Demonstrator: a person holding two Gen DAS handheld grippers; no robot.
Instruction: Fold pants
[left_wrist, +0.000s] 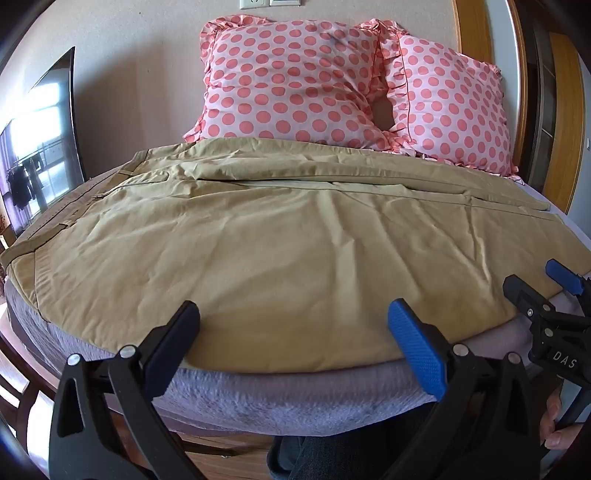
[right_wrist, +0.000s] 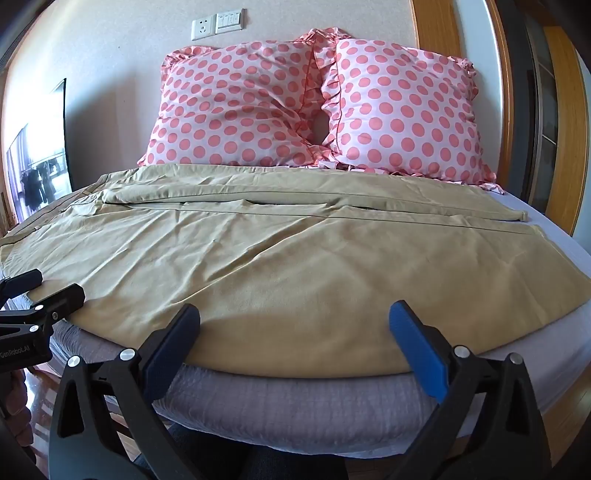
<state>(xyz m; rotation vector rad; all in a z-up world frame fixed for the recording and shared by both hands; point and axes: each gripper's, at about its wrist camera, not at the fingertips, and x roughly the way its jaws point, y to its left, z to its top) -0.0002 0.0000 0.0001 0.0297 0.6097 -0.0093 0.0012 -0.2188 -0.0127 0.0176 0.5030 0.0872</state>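
Bright daylight, pretty sharp, heavy fisheye bending.
Soft shadows sit just ahead of both jaws; a mirror (left_wrist: 40, 147) far left glares white, corners go dark.

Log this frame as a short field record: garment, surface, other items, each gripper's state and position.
garment: khaki pants spread flat, waistband to the left, legs running right, one leg lying nearer the camera than the other
surface: bed with grey cover
other items: two pink polka-dot pillows against the wall
left gripper: open, at the pants' near edge, holding nothing
right gripper: open, at the near edge further right, holding nothing
fold status: no fold made yet
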